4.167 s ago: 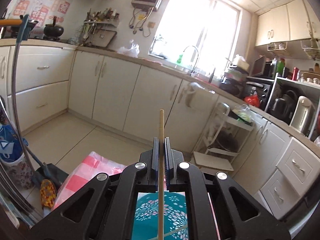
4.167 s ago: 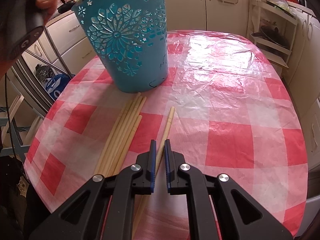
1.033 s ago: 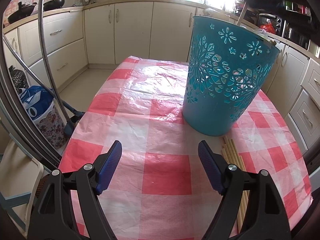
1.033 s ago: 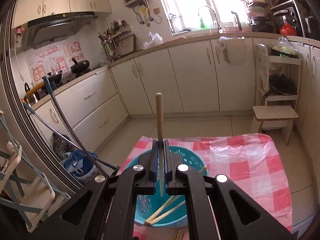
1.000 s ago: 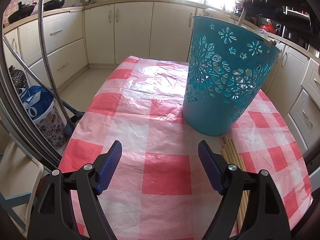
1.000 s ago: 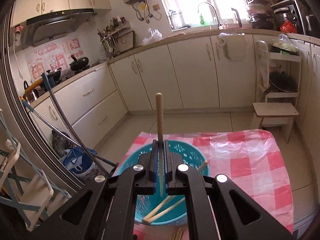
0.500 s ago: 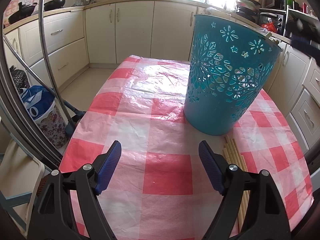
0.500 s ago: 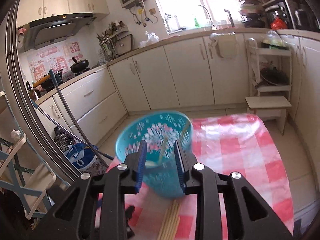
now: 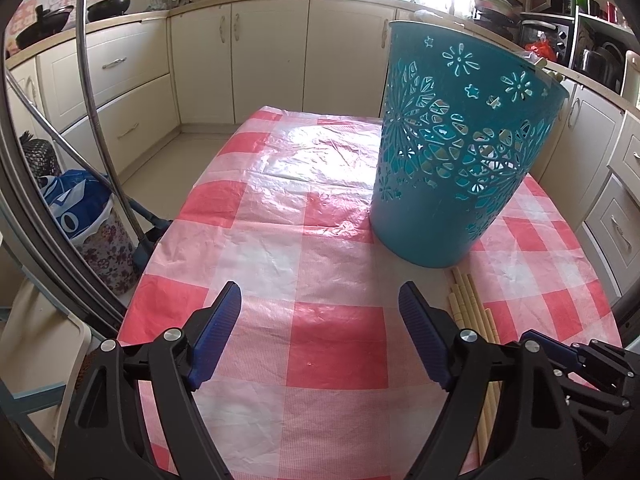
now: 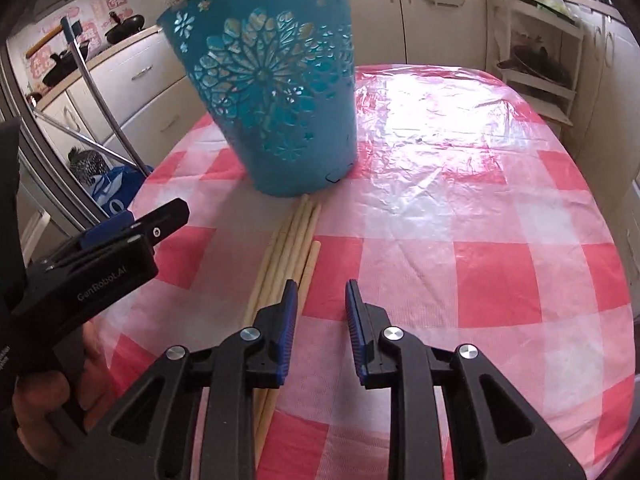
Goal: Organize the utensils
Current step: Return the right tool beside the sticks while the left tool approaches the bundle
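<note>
Surface: red-and-white checked glossy plastic tablecloth [image 9: 312,216] [image 10: 460,184], creased and shiny under window light, is spread over a rounded table; pale kitchen cabinets [image 9: 224,60] are seen behind it.
Left gripper: black two-finger left gripper [image 9: 320,320] with ribbed blue pads is held wide apart over a bare red square of the cloth, nothing between the fingers; in the right wrist view its side [image 10: 120,236] is seen at the left edge, gripped by a hand [image 10: 52,396].
Right gripper: black two-finger right gripper [image 10: 321,304] with blue pads is parted by a moderate gap and is empty; its left fingertip [image 10: 290,300] lies over the near part of the stick bundle. In the left wrist view it [image 9: 576,356] is seen low at the right edge.
Utensils: bundle of pale, round wooden chopsticks [image 10: 288,252] [image 9: 472,312] is laid flat on the cloth, side by side and roughly parallel, far ends reaching the foot of the basket.
Basket: teal plastic basket with pierced flower cut-outs [image 9: 456,148] [image 10: 272,96], tapered toward its base, is stood upright beyond the sticks; pale stick shapes are glimpsed through its openings.
Background: blue patterned bag [image 9: 80,208] and a bent metal tube [image 9: 96,92] are seen on the floor side, left of the table.
</note>
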A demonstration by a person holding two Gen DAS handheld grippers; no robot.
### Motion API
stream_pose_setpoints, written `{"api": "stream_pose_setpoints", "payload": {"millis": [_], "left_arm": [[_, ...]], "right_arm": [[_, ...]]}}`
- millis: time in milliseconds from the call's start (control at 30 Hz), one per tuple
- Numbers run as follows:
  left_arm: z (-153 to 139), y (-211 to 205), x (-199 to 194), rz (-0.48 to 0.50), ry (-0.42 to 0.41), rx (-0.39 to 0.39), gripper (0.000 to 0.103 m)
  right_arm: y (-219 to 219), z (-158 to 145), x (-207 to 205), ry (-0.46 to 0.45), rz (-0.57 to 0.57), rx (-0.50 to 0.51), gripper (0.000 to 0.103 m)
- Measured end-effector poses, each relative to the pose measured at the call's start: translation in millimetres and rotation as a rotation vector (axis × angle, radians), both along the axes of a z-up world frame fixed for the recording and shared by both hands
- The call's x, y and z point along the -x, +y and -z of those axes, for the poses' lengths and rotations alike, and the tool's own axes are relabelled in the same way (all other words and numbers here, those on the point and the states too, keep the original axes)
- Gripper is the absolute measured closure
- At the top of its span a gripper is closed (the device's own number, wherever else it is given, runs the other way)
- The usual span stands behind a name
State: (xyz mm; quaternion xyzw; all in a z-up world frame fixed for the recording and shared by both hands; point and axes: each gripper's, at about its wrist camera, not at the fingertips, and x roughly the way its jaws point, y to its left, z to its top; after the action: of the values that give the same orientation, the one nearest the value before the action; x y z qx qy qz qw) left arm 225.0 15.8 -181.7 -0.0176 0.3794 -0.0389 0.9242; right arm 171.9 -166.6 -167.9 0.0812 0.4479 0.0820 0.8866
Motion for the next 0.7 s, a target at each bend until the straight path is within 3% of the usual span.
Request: {"api": "stream_pose_setpoints", "payload": {"millis": [133,200,267,333,400,467,700], "left_arm": [[1,-1,0,-0.001,0.004,-0.004,0.026],[0,-2,0,-0.001,0.006,-0.005,0.026],[1,-3,-1,0.000,0.007,-0.007,0.026],[1,-3,0,0.002,0.007,-0.009,0.026],[1,-4,0,0.006,0.007,-0.006,0.026],[1,-5,-1,0.015,0.015,-0.005,0.026],[7,-23,9,0.103,0.115,0.049,0.025]], "right_arm": [[7,3,4,-0.003,-0.023,0.039,0.078],[4,3,6,0.008,-0.018,-0.004,0.079],[3,5,9,0.005,-0.020,0.016,0.080],[5,5,9,0.002,-0.027,0.047,0.083],[5,5,9,0.001,-0.028,0.077,0.093],[-2,5,11,0.000,-0.013,0.082,0.093],[-23,6,11,-0.001,0.031,0.039,0.094]]}}
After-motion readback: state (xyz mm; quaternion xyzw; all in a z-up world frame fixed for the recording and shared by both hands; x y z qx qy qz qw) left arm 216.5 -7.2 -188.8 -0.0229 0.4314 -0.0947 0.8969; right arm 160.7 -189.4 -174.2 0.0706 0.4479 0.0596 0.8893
